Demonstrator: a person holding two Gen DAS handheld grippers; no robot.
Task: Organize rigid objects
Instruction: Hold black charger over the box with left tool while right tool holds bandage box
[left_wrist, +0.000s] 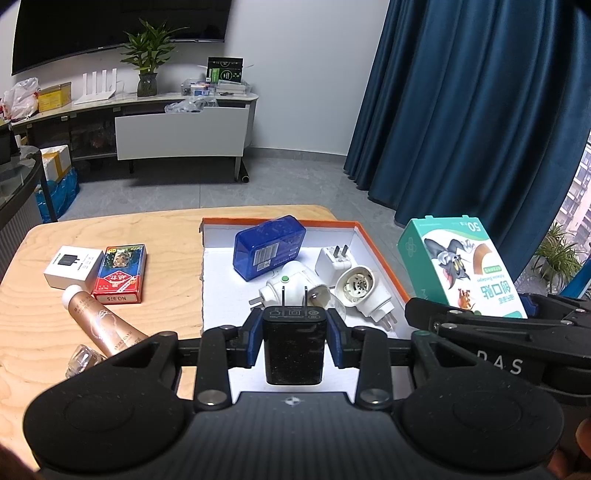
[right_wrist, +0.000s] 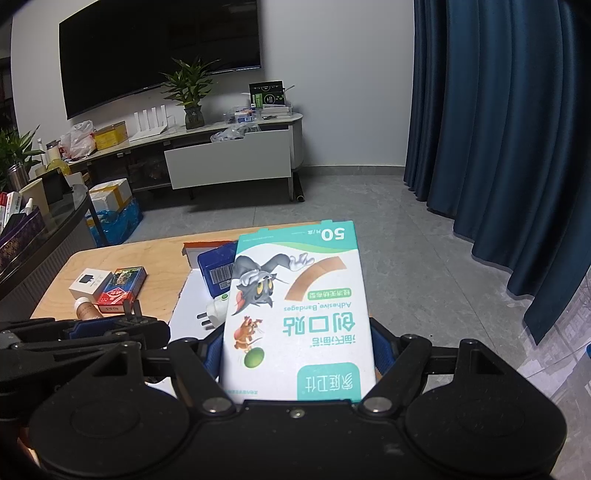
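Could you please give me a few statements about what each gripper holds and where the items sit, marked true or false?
1. The left gripper is shut on a black charger. True.
2. The right gripper is open and holds nothing. False: it is shut on the bandage box.
3. The blue case lies inside the orange-rimmed tray. True.
4. The card deck lies in the tray. False: it lies on the wooden table, left of the tray.
5. The cream tube stands upright. False: it lies on its side on the table.
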